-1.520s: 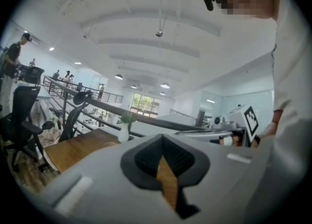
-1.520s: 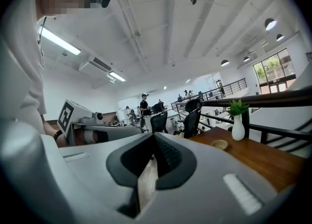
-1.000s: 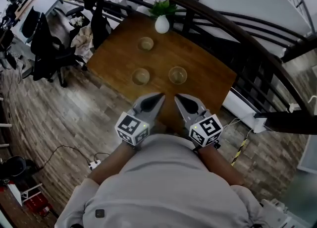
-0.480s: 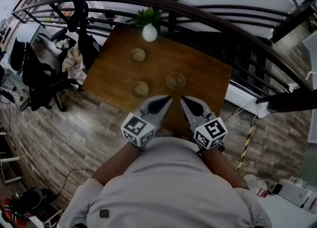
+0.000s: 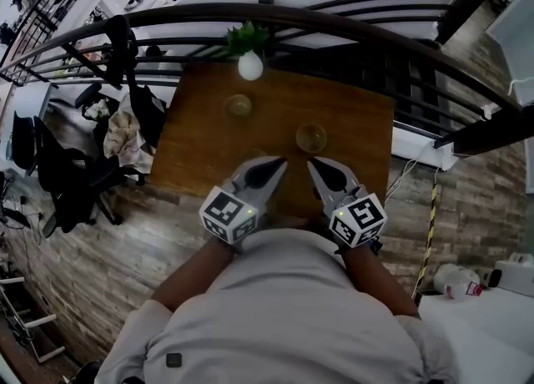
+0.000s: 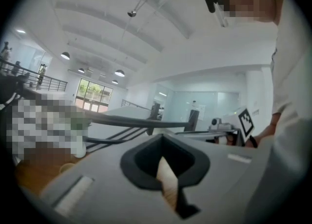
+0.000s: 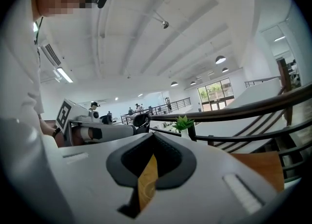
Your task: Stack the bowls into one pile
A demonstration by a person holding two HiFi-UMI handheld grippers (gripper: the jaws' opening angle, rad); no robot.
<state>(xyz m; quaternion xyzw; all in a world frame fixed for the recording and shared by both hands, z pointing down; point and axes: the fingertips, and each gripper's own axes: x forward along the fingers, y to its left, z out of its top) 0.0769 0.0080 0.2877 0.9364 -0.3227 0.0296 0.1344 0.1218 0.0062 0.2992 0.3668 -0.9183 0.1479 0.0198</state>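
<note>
Nearest: grey plastic left gripper [image 5: 274, 163] and right gripper [image 5: 315, 164], side by side over the near edge of the smooth brown wooden table [image 5: 359, 123]. Both pairs of jaws closed tight, nothing held.

Three small round tan bowls, empty, apart, unstacked:
- near-left bowl [image 5: 250, 157], just beside the left gripper's tip
- right bowl [image 5: 311, 137]
- far bowl [image 5: 238, 105]

Beyond: rounded white vase [image 5: 249, 66] holding a green plant [image 5: 247, 38], by the dark curved railing [image 5: 350, 22].

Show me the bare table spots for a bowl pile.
Bare: far right corner of the table, beyond the right bowl; and the left strip, left of the far bowl. Crowded: the near edge under the left gripper and right gripper, and around the vase.
</note>
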